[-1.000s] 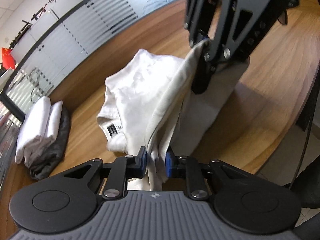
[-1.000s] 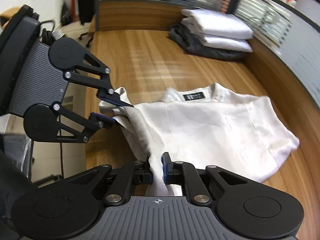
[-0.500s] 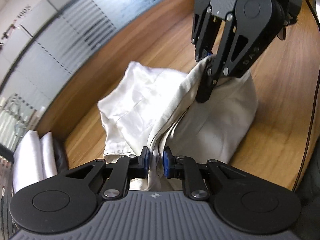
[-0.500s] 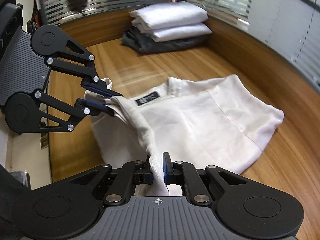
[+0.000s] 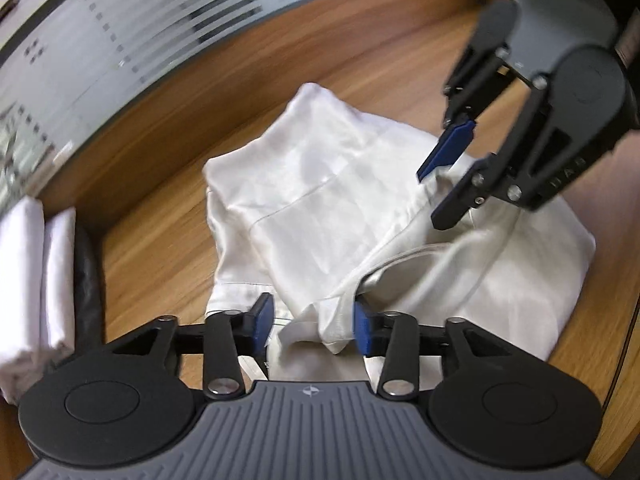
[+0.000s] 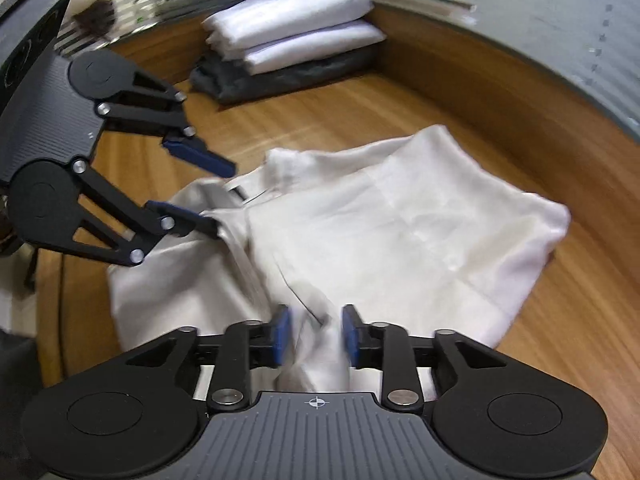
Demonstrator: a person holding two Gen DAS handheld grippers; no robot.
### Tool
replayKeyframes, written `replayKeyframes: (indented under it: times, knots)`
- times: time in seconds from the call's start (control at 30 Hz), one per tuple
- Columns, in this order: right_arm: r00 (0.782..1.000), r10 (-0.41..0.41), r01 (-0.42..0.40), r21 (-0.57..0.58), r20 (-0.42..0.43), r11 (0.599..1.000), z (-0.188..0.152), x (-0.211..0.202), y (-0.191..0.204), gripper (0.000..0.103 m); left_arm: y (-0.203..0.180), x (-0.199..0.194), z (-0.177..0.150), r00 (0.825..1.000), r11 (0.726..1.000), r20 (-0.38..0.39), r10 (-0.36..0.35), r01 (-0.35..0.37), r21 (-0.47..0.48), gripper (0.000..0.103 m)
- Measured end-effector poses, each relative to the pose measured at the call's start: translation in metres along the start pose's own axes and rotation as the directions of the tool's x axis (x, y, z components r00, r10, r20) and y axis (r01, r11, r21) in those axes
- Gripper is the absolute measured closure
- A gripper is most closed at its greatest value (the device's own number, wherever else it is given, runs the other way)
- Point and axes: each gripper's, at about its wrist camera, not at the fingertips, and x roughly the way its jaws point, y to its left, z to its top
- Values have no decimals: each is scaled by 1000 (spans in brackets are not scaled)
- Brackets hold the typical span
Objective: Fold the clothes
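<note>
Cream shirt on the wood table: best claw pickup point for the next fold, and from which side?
Judgement: take the cream shirt at the raised ridge of doubled fabric nearest the camera, coming down from above. That ridge stands off the wooden table, so pads can close around it; the flat panel beyond offers no edge.

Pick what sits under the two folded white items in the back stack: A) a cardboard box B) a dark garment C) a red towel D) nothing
B: in the right wrist view the stack has a dark garment at its bottom.
</note>
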Motion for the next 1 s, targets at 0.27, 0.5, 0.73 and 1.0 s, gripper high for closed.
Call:
replayKeyframes:
  times: [0.27,0.5,0.73,1.0]
  knots:
    - [994,-108,101,149,35,984,6,-33,-10,61,31,-20,11,994,979,66,-82,93,-183,27]
    - [995,-89,76,216,49,973,2,-51,13,60,35,-21,18,990,964,59,-130,140,-224,17]
    - [999,-29,27,75,27,997,13,-26,38,59,40,-43,1,993,958,72,-96,112,-266,17]
    - [995,94,-87,-153,39,984,27,-2,76,60,31,-80,-45,999,939,21,-36,41,-341,17]
